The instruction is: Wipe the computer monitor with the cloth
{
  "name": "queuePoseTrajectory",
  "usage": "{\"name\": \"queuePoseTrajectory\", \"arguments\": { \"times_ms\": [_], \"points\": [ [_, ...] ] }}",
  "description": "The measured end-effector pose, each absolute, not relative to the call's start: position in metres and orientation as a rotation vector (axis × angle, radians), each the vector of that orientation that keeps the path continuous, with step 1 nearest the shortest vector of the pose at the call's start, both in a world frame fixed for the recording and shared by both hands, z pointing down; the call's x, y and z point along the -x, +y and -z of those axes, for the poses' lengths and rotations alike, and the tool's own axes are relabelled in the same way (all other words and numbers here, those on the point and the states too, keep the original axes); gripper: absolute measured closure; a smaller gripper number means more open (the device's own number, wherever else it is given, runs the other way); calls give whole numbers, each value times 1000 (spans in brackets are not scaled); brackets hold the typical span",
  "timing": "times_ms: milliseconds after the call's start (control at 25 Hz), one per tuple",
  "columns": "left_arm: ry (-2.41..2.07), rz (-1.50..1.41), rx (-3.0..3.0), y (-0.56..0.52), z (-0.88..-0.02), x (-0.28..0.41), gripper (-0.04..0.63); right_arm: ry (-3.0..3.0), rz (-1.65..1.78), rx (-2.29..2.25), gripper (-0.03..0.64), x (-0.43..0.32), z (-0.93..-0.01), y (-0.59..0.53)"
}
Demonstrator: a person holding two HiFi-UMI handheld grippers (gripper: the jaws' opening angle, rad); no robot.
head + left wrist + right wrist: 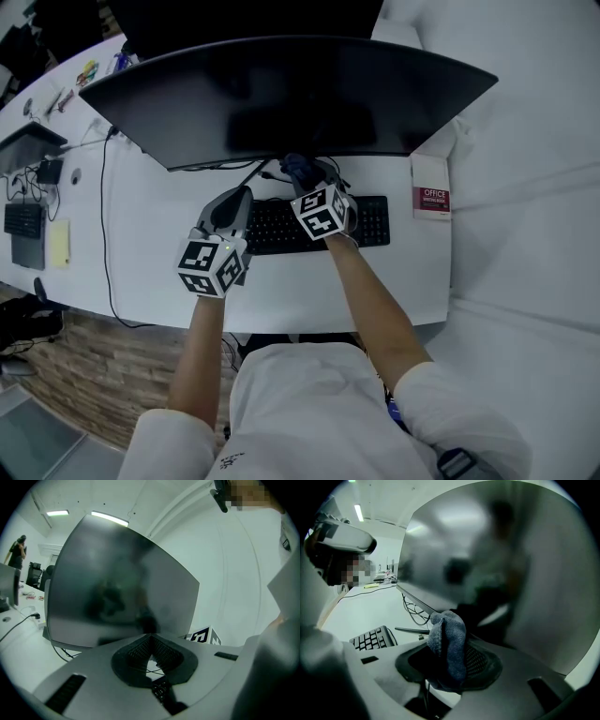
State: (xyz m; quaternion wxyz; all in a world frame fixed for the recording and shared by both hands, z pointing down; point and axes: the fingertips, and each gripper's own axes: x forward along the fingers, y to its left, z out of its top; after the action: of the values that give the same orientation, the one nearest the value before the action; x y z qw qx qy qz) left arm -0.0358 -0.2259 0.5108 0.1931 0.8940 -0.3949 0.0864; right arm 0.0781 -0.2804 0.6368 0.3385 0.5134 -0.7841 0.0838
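A wide curved black monitor stands on the white desk, its screen dark; it also fills the left gripper view as the monitor and the right gripper view as the monitor. My right gripper is just below the screen's lower edge, shut on a grey-blue cloth that bunches up between its jaws; the cloth shows as a dark-blue wad. My left gripper hovers over the keyboard's left end, jaws closed together with nothing in them, as the left gripper shows.
A black keyboard lies under the monitor. Cables run along the desk's left side. A red and white booklet lies at the right. Another keyboard and a small screen sit far left.
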Motion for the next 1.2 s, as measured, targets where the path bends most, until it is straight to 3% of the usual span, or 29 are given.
{"name": "queuePoseTrajectory", "arguments": {
  "times_ms": [1200],
  "points": [
    [-997, -307, -2565, -211, -519, -101, 589, -1985, -254, -1512, 463, -231, -635, -259]
  ]
}}
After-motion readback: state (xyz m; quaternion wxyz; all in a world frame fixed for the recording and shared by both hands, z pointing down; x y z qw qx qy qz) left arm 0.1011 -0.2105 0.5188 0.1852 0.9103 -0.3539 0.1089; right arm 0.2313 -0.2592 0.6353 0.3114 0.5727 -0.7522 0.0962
